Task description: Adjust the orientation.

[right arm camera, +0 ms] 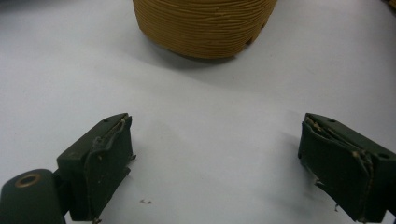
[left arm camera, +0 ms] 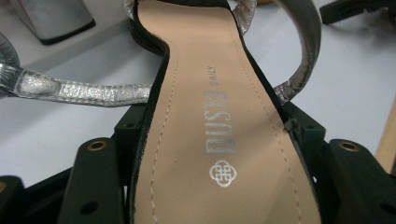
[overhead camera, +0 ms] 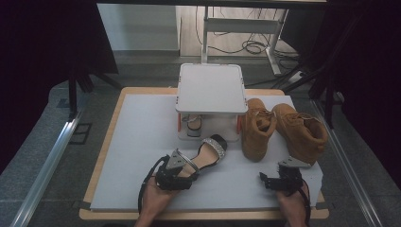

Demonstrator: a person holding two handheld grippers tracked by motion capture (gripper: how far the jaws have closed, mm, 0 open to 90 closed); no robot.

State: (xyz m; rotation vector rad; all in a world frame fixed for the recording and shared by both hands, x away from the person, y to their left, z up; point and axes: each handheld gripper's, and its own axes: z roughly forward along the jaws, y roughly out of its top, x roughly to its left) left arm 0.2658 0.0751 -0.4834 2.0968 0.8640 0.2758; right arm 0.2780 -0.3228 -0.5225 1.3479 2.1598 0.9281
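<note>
A black heeled sandal (overhead camera: 211,152) with a tan insole (left arm camera: 219,116) and silver straps (left arm camera: 79,91) lies on the white mat in front of the stand. My left gripper (overhead camera: 185,170) is shut on its heel end, a jaw pressed against each edge of the sole (left arm camera: 214,127). At the front right my right gripper (overhead camera: 270,178) rests on the mat, open with nothing between its jaws (right arm camera: 215,140). Just ahead of it is the toe of a tan boot (right arm camera: 203,25).
Two tan boots (overhead camera: 257,130) (overhead camera: 302,132) lie at the right of the mat. A white two-level stand (overhead camera: 211,87) sits at the back centre, with a second sandal (overhead camera: 193,124) under its top shelf. The mat's left half (overhead camera: 142,142) is bare.
</note>
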